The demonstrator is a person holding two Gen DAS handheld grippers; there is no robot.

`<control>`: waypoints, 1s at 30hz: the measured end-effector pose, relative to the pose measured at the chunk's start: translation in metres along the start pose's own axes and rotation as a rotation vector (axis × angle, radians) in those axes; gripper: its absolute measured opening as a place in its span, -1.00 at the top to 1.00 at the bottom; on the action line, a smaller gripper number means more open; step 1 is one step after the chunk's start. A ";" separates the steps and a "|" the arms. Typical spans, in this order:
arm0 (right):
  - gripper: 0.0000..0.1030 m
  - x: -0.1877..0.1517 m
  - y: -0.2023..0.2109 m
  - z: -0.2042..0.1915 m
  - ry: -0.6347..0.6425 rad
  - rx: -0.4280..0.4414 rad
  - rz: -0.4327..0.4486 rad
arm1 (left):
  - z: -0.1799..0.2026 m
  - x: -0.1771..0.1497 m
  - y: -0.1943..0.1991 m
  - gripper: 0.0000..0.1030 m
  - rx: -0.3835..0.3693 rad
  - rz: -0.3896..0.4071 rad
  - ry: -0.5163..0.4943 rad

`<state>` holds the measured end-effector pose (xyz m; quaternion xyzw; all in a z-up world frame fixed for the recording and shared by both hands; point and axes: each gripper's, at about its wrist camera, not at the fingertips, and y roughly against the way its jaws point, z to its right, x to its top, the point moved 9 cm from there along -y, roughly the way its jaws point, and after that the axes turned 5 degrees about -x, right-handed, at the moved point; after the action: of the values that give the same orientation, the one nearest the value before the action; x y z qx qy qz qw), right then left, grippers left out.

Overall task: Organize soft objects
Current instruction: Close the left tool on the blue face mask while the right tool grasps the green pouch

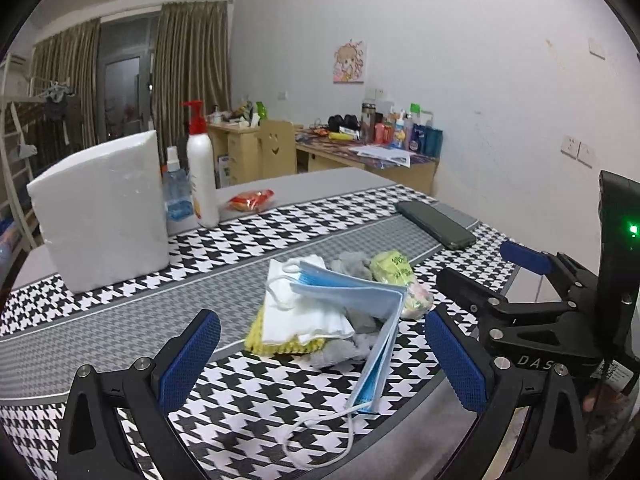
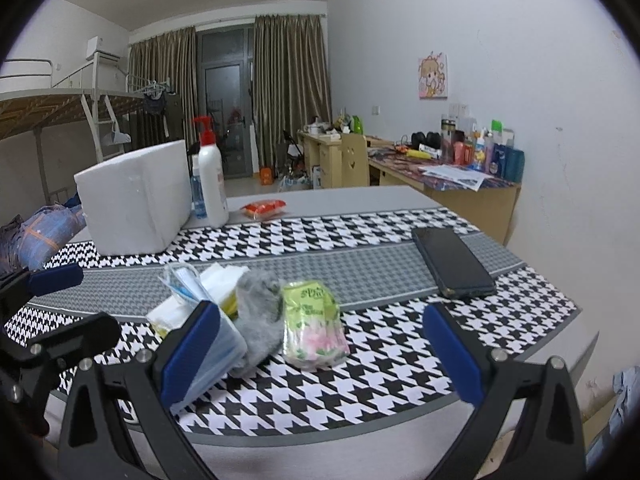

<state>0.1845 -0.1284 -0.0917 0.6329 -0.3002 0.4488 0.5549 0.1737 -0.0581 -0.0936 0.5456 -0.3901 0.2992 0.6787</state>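
Left wrist view looks down on a heap of soft things near the front edge of the surface [image 1: 280,232], which wears a black-and-white houndstooth cloth. On top lies a blue face mask [image 1: 352,292], its ear loop trailing toward 6 o'clock; under it sit white tissues [image 1: 308,316], a yellow cloth [image 1: 260,340] and a grey sock [image 1: 352,262], with a green tissue pack [image 1: 394,268] at 2 o'clock of the pile. The left tongs [image 1: 320,364] are spread wide with nothing between them, hanging just short of the pile. The right tongs [image 2: 320,360] are likewise spread and empty; from their own view the green pack sits dead ahead, touching the sock.

Nothing looks sorted yet, so I judge this the approach before a first pick. The mask, being topmost, seems the natural start: the left tongs would need to advance toward 12 o'clock and pinch its folded edge without dragging the tissues. A white foam box [image 1: 104,212] at 10 o'clock may be the destination, though I cannot tell. A dark phone [image 1: 436,224] lies well apart at 1 o'clock.
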 end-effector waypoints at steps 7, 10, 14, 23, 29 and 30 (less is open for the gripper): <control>-0.99 -0.005 -0.016 0.011 -0.013 0.005 -0.036 | 0.013 -0.001 -0.015 -0.98 -0.024 -0.030 -0.002; -0.99 -0.006 -0.019 0.013 -0.003 0.006 -0.041 | 0.015 -0.002 -0.023 -0.98 -0.028 -0.050 0.008; -0.99 -0.007 -0.024 0.020 -0.012 0.009 -0.053 | 0.019 -0.002 -0.029 -0.88 -0.040 -0.063 0.010; -0.99 -0.010 -0.035 0.024 -0.006 0.028 -0.076 | 0.025 -0.009 -0.043 -0.47 -0.042 -0.114 0.013; -0.93 -0.014 -0.046 0.022 0.017 0.041 -0.107 | 0.030 -0.013 -0.048 -0.26 -0.037 -0.135 0.002; -0.90 -0.015 -0.048 0.023 0.016 0.043 -0.119 | 0.031 -0.013 -0.048 -0.15 -0.035 -0.137 0.000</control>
<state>0.2258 -0.1423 -0.1261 0.6578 -0.2478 0.4264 0.5693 0.2009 -0.0987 -0.1256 0.5591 -0.3573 0.2451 0.7069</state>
